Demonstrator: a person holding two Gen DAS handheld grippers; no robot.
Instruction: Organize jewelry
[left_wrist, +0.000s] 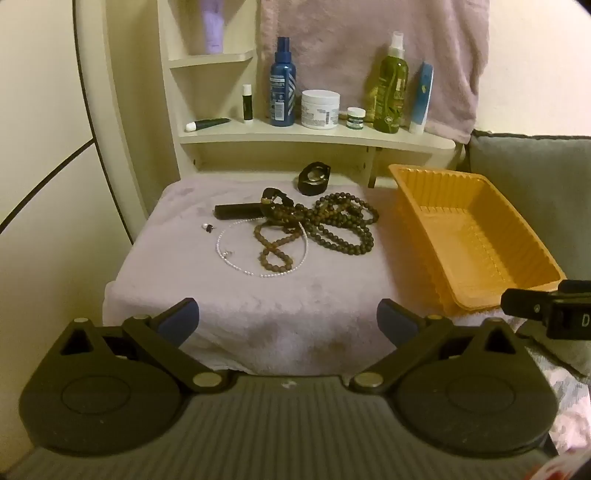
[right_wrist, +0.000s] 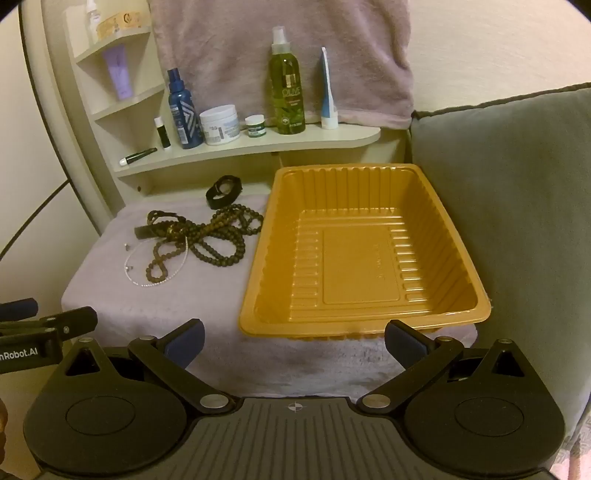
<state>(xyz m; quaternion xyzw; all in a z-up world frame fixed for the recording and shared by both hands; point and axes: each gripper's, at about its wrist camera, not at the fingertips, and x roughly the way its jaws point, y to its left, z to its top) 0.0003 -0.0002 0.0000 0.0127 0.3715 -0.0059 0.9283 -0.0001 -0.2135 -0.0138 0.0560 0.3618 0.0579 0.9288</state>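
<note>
Jewelry lies on a pale towel-covered stand (left_wrist: 258, 314): a dark bead necklace (left_wrist: 343, 229), a brown bead strand (left_wrist: 273, 247), a thin pearl necklace (left_wrist: 236, 258), a black strap (left_wrist: 240, 212), a small earring (left_wrist: 207, 227) and a black ring-shaped piece (left_wrist: 314, 177). An empty orange plastic tray (right_wrist: 354, 251) sits to their right. My left gripper (left_wrist: 288, 317) is open and empty, short of the towel's front edge. My right gripper (right_wrist: 293, 338) is open and empty, just before the tray's near rim. The beads also show in the right wrist view (right_wrist: 218, 240).
A cream shelf (left_wrist: 317, 138) behind holds a blue bottle (left_wrist: 282, 85), white jar (left_wrist: 319, 109), green spray bottle (left_wrist: 391, 85) and tubes. A pink towel (left_wrist: 369, 55) hangs on the wall. A grey cushion (right_wrist: 517, 203) stands right of the tray.
</note>
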